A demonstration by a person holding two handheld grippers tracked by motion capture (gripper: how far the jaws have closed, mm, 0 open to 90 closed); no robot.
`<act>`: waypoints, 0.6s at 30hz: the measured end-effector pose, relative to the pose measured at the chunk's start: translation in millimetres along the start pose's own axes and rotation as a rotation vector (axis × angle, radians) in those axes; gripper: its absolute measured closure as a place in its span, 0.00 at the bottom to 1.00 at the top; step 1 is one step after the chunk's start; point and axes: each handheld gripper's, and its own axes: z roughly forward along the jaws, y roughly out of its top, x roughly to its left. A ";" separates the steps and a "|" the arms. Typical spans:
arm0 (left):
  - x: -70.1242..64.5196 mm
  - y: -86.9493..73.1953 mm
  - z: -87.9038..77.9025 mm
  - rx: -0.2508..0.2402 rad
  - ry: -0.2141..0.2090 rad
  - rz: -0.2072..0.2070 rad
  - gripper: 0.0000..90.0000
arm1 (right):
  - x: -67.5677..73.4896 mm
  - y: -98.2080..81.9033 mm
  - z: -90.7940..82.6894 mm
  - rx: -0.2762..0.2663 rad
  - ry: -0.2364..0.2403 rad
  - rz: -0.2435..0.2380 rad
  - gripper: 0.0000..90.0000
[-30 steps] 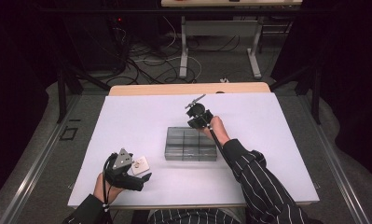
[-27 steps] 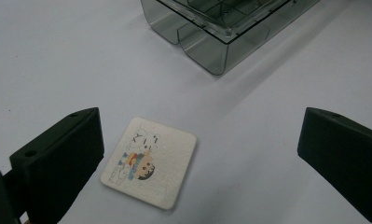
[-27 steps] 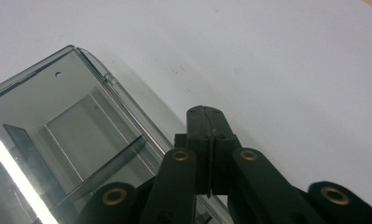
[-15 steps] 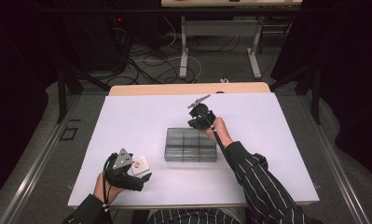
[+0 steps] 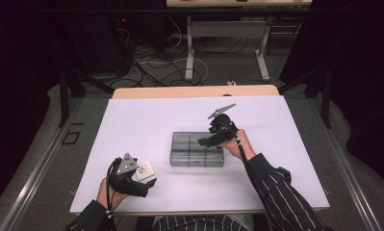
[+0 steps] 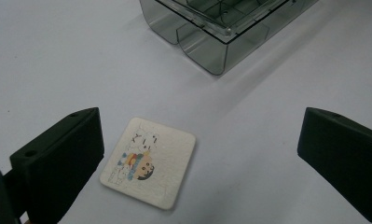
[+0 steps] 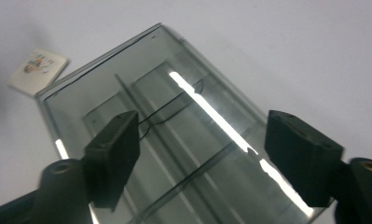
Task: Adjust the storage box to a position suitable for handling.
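The clear divided storage box [image 5: 197, 149] is sitting at the centre of the high view on the white worktop [image 5: 146, 120], lid closed, its smoky compartments showing through. The right gripper [image 5: 203, 142] is hovering over the box's right end, and its fingers [image 7: 116, 154] have just been opening: they are standing wide apart now with nothing between them, the box lid lying beneath them in the right gripper view. Down at the lower left of the high view, the small cartoon card [image 5: 145, 170] is lying flat on the worktop, apart from the box. The left gripper [image 5: 144, 185] is resting just beside it, fingers [image 6: 62, 158] spread wide, gripping nothing, the card lying near the left one.
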 end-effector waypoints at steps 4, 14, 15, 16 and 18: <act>-0.6 0.3 0.5 0.003 -0.004 0.004 0.01 | 2.7 -14.4 -11.3 0.000 0.025 0.001 0.13; -0.6 0.5 0.6 -0.002 -0.006 0.005 0.01 | 9.2 -41.7 -43.2 -0.063 0.038 0.011 0.00; -0.6 0.4 0.6 -0.003 -0.005 0.005 0.01 | 9.9 -44.2 -46.0 -0.072 0.042 0.020 0.00; -0.5 0.4 0.3 -0.002 -0.006 0.003 0.01 | 10.9 -46.6 -48.4 -0.072 0.045 0.028 0.00; -0.3 0.6 0.7 -0.003 -0.004 0.003 0.01 | 12.1 -51.7 -51.0 -0.077 0.037 0.020 0.00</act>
